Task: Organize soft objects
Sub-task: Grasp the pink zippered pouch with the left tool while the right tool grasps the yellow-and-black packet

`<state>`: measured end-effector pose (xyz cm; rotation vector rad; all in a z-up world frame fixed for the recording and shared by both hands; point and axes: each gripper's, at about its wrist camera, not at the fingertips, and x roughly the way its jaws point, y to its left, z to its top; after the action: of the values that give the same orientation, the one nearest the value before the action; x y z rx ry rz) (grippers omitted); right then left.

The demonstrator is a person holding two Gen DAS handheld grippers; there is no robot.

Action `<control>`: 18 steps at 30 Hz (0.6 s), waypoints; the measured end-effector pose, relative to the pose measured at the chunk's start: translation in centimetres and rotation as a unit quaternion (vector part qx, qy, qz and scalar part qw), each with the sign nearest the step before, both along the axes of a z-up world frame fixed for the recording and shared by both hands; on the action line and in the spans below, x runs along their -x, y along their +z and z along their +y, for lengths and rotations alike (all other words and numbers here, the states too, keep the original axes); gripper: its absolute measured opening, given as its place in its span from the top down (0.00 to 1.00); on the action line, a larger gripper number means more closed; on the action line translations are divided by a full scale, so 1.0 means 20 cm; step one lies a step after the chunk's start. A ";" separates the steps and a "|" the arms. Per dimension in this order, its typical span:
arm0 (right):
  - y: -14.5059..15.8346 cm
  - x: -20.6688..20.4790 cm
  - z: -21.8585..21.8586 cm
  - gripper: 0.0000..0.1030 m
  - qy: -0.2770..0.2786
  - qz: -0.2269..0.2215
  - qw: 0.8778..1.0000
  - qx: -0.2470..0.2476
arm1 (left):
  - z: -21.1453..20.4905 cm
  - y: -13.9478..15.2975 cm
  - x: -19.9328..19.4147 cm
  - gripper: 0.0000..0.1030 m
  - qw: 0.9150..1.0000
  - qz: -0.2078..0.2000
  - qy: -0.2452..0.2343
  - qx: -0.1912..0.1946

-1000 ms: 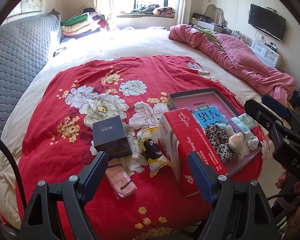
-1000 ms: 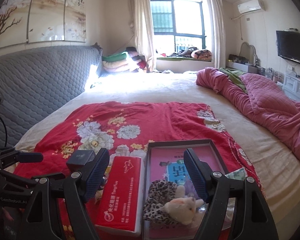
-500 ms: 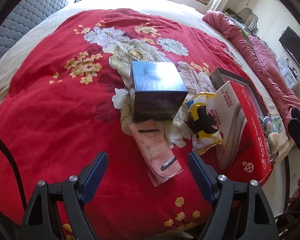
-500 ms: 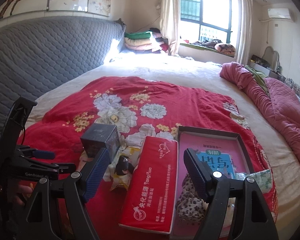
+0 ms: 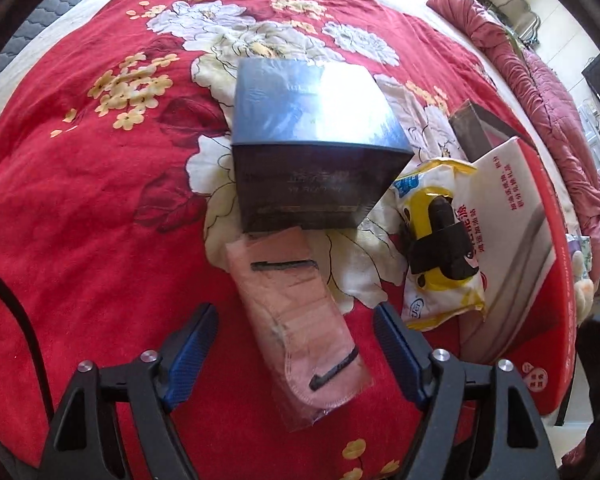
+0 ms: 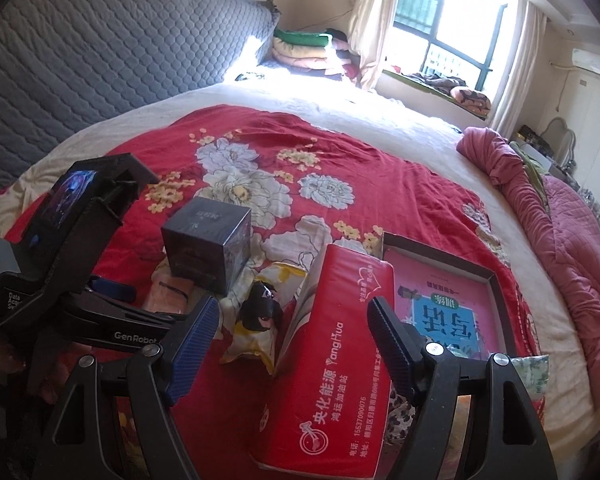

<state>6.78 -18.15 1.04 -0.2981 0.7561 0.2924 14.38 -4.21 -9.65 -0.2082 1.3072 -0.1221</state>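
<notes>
Change in left view: the left claw (image 5: 294, 340) has come lower and closer to the bed; the pink packet (image 5: 300, 320) and the dark box (image 5: 308, 156) fill far more of the view than half a second ago, and the far wall and window have dropped out of sight.
Change in right view: the right claw (image 6: 292, 334) has shifted toward the red tissue pack (image 6: 332, 364), which now sits between its fingers in the view; the left claw (image 6: 112, 292) has dipped beside the dark box (image 6: 208, 248).
Left claw: wide open, holding nothing; its blue fingers (image 5: 194, 344) flank the lower half of the pink packet without touching it.
Right claw: wide open, empty, above the near end of the red tissue pack; contact cannot be told.
Pink packet: flat on the red floral blanket (image 5: 80, 200), its far end touching the dark box.
Yellow pouch (image 5: 440, 248): between the dark box and the red tissue pack.
Tray (image 6: 496, 280): right of the tissue pack, a book (image 6: 444, 312) inside.
</notes>
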 end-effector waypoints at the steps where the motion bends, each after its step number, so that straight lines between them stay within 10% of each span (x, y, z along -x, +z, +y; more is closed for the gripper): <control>1: -0.01 -0.01 0.01 0.24 0.001 0.002 1.000 0.006 | -0.01 -0.01 -0.01 0.35 1.000 0.006 -0.001 -0.004; 8: -0.09 -0.08 0.12 0.24 0.006 0.028 0.998 0.051 | 0.07 -0.04 -0.01 0.62 0.999 -0.005 -0.011 0.032; 18: -0.28 -0.23 0.41 0.24 -0.002 0.076 0.985 0.157 | 0.40 0.06 0.02 0.69 0.996 -0.033 0.028 0.081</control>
<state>11.43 -10.04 -4.49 -0.5769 0.9542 0.1930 13.90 3.71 -8.48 -0.3752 1.2245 -0.1868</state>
